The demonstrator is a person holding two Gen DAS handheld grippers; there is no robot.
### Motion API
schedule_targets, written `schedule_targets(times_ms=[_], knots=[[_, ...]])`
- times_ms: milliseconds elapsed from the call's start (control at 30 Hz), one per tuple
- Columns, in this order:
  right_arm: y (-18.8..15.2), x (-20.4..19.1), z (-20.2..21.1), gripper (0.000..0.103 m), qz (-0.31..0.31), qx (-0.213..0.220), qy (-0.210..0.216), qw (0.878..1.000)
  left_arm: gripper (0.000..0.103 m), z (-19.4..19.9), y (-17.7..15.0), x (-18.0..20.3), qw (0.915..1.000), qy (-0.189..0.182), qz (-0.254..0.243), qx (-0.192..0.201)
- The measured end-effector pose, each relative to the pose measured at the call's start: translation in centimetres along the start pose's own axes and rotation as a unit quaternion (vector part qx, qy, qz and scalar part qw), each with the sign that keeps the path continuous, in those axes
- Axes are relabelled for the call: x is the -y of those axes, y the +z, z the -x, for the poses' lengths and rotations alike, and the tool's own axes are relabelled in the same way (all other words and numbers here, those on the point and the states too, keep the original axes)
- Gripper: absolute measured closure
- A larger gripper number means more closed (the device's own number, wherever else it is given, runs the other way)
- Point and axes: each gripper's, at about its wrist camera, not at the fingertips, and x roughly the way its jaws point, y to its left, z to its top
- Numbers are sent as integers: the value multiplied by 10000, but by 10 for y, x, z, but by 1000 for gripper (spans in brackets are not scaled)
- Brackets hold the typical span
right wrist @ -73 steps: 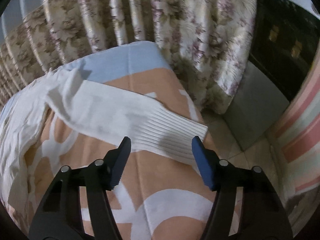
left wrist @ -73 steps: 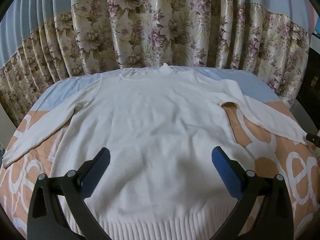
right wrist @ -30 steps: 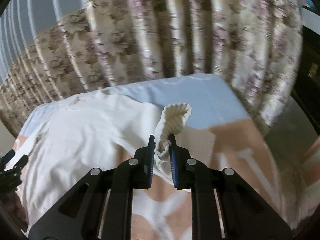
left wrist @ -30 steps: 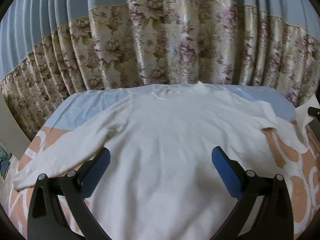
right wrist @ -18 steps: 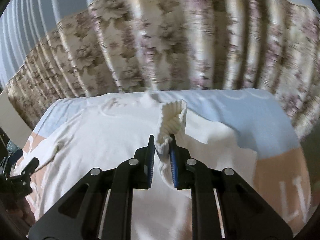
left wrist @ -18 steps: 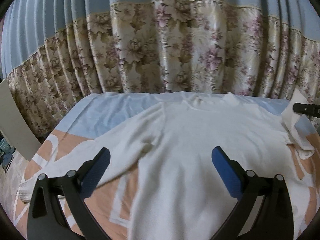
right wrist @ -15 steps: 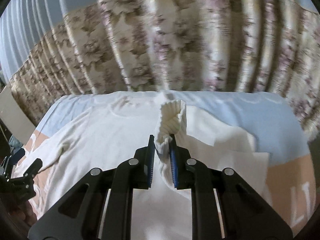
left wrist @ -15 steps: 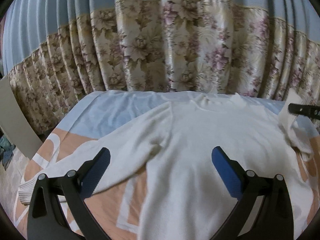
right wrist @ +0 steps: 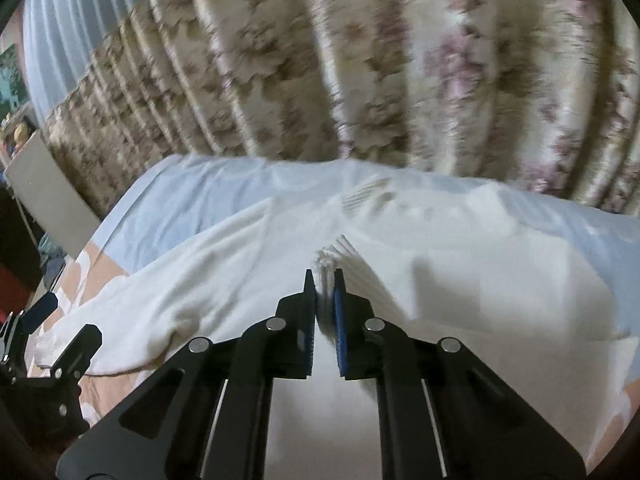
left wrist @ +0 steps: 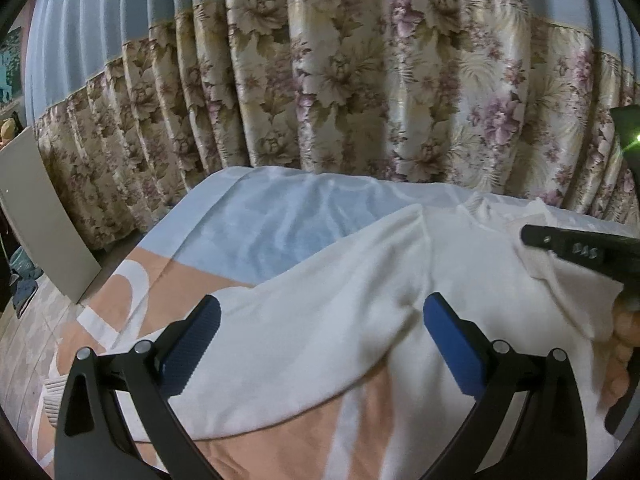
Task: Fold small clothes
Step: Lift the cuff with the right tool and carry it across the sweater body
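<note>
A white knit sweater (left wrist: 352,308) lies flat on the bed; it also shows in the right wrist view (right wrist: 224,280). My right gripper (right wrist: 325,276) is shut on the ribbed cuff (right wrist: 340,256) of the right sleeve and holds it low over the sweater's chest, the sleeve folded across the body (right wrist: 500,280). That gripper shows in the left wrist view (left wrist: 576,246) at the right edge. My left gripper (left wrist: 320,320) is open and empty, hovering above the left sleeve (left wrist: 248,344), whose ribbed cuff (left wrist: 54,394) lies at the far left.
The bed cover is light blue (left wrist: 280,224) at the far end and orange with white shapes (left wrist: 132,292) nearer me. Floral curtains (left wrist: 360,92) hang right behind the bed. A grey board (left wrist: 40,220) leans at the left beside the bed edge.
My right gripper has carried the cuff leftward and down over the sweater's chest, folding the sleeve across. My left gripper has swung left, now above the left sleeve.
</note>
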Motion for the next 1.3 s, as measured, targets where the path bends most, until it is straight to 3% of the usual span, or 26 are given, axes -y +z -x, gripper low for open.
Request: schedule_targets(times_ms=[467, 533, 567, 600, 633, 733, 800, 967, 1133, 1300], knots=[[14, -64, -41, 95, 229, -186, 539, 9981, 1, -8, 6, -35, 9995, 223, 199, 36], [13, -66, -40, 85, 174, -228, 672, 9973, 1, -8, 7, -37, 9995, 249, 206, 35], [12, -64, -33, 75, 81, -142, 705, 9974, 1, -8, 9, -38, 9994, 260, 213, 46], [13, -61, -27, 49, 8, -72, 737, 9973, 1, -7, 10, -37, 9994, 264, 210, 60], [13, -54, -13, 41, -117, 86, 767, 9970, 1, -7, 12, -35, 9994, 268, 195, 67], [13, -35, 19, 42, -223, 345, 659, 9970, 1, -3, 18, -26, 9996, 213, 180, 93], [7, -13, 47, 42, -242, 532, 358, 9976, 1, -1, 20, -17, 9997, 185, 117, 105], [-16, 49, 90, 42, -470, 600, -251, 9968, 1, -7, 28, 10, 10000, 80, 5, 37], [-45, 98, 112, 41, -764, 584, -517, 9940, 1, -30, 31, 48, 9992, -14, -403, -67], [-70, 131, 129, 41, -854, 538, -800, 9917, 1, -40, 32, 66, 9987, -321, -282, -271]])
